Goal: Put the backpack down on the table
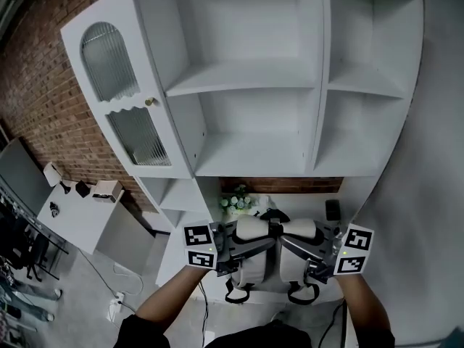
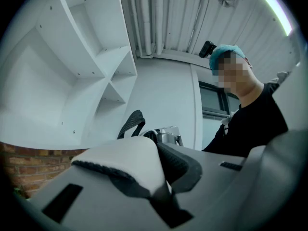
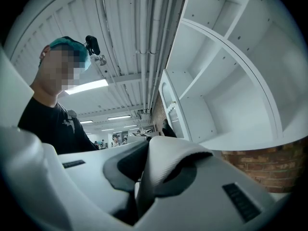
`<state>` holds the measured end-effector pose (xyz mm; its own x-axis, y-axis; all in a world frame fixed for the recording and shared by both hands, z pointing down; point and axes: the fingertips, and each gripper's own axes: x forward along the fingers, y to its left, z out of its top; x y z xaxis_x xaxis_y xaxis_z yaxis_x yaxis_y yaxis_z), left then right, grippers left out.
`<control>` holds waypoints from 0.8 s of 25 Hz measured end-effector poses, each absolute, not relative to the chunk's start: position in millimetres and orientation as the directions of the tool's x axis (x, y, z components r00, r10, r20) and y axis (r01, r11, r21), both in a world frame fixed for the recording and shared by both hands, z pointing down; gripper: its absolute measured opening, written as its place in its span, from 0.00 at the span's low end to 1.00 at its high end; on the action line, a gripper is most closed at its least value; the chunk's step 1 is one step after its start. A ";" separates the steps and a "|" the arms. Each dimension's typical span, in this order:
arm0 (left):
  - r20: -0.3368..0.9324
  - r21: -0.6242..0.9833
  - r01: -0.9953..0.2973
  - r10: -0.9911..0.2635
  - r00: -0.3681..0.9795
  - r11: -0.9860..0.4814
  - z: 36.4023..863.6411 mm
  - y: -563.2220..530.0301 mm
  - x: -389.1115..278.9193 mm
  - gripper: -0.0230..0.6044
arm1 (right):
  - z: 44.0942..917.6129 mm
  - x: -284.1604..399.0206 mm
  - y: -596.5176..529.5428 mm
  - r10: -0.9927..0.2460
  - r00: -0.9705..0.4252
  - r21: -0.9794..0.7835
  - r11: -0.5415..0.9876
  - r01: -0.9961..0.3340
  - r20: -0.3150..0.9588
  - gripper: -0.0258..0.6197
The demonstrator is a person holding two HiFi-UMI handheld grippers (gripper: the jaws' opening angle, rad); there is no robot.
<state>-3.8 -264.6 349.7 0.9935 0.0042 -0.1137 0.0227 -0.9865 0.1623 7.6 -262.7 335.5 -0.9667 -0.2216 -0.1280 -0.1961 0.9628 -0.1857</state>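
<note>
Two grips: left hand-held gripper (image 1: 245,246) and right hand-held gripper (image 1: 293,249) each clamp one padded shoulder strap of the white-and-grey backpack (image 1: 254,270), held between them over the white bench (image 1: 172,265); white shelf unit (image 1: 246,85) beyond.

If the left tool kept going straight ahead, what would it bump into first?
The white backpack strap the left tool grips; beyond that, probably the right tool, though depth is unclear.

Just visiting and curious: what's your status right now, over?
Left tongs shut on a shoulder strap; right tongs shut on the other strap. Backpack hanging over table. Flowers behind, likely clear.
</note>
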 end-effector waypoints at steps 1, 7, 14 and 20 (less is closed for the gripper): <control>-0.114 0.169 0.014 -0.005 0.994 -0.985 349.7 -274.2 0.7 0.12 | 336.0 11.5 -271.5 -0.219 -0.967 -0.187 0.963 -0.193 -0.129 0.12; -0.105 0.190 -0.033 -0.053 0.993 -0.981 353.7 -328.0 25.8 0.12 | 339.1 36.6 -322.4 -0.191 -0.972 -0.215 0.964 -0.158 -0.141 0.12; -0.090 0.206 -0.094 -0.114 0.989 -0.974 369.5 -377.3 54.8 0.12 | 355.9 65.5 -370.9 -0.145 -0.981 -0.222 0.968 -0.115 -0.127 0.12; -0.086 0.259 -0.133 -0.160 0.983 -0.957 397.5 -404.5 61.7 0.12 | 383.6 71.7 -397.1 -0.149 -0.983 -0.243 0.963 -0.118 -0.110 0.12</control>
